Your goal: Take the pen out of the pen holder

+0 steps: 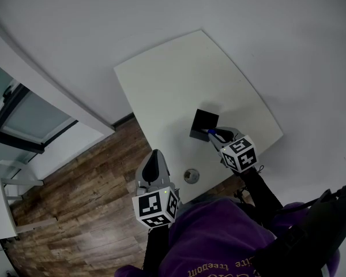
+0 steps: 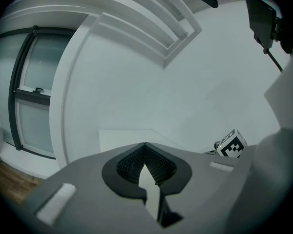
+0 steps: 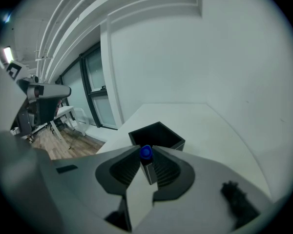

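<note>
The black square pen holder (image 1: 204, 123) stands on the white table (image 1: 179, 79); in the right gripper view the holder (image 3: 157, 133) shows a dark, open inside. A pen with a blue end (image 3: 146, 153) sits between the jaw tips of my right gripper (image 3: 146, 149), just in front of the holder's near edge, and both pads touch it. From the head view the blue end (image 1: 211, 132) shows beside the holder, at my right gripper (image 1: 216, 136). My left gripper (image 1: 153, 163) hovers off the table's near left edge. Its jaws (image 2: 145, 145) meet at the tips with nothing between them.
A small round fitting (image 1: 191, 176) is set in the table near its front edge. Wooden floor (image 1: 75, 195) and a white wall with a window (image 1: 23, 120) lie to the left. The right gripper's marker cube (image 2: 231, 145) shows in the left gripper view.
</note>
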A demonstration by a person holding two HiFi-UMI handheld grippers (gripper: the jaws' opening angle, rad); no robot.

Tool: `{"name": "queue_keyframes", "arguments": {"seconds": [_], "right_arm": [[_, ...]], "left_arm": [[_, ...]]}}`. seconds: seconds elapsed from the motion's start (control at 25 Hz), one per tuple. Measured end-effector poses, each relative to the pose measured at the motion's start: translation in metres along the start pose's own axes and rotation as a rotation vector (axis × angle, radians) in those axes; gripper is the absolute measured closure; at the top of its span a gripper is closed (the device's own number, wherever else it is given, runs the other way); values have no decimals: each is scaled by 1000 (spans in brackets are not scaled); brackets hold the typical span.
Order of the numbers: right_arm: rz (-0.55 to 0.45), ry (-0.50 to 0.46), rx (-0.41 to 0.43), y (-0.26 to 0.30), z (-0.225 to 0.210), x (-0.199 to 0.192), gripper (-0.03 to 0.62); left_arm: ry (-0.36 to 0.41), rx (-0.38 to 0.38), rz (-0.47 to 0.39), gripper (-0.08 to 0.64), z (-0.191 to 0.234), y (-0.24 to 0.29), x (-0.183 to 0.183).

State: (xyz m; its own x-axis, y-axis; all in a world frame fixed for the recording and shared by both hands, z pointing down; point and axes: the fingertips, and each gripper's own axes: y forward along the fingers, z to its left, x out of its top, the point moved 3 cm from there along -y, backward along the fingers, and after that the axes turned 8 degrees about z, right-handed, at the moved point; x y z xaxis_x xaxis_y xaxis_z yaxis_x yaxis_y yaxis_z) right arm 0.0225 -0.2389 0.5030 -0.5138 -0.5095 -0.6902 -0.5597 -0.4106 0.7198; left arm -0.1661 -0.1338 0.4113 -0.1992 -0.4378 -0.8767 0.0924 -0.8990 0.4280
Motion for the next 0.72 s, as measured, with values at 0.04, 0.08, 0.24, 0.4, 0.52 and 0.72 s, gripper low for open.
{"name": "queue_keyframes", "arguments": {"seconds": [0.04, 0.08, 0.24, 0.4, 0.52, 0.72], "right_arm": [[3, -7, -1, 0, 0, 0, 513], [4, -12, -2, 0, -1, 1, 515], [1, -28, -4, -2, 0, 4, 518], [1, -36, -3, -3, 0, 5, 520], [-2, -41, -1, -4, 0, 6, 520], [-11, -53, 4, -5, 1, 9, 520]], "left_arm": [[0, 0, 0, 554, 0, 1, 0], [0, 0, 0, 554, -1, 1, 1], [1, 0, -2, 554, 0, 2, 1], [3, -1, -4, 554, -1, 2, 2], [4, -1, -8, 554, -1, 3, 3], [9, -4, -11, 555, -2, 2, 3]]}}
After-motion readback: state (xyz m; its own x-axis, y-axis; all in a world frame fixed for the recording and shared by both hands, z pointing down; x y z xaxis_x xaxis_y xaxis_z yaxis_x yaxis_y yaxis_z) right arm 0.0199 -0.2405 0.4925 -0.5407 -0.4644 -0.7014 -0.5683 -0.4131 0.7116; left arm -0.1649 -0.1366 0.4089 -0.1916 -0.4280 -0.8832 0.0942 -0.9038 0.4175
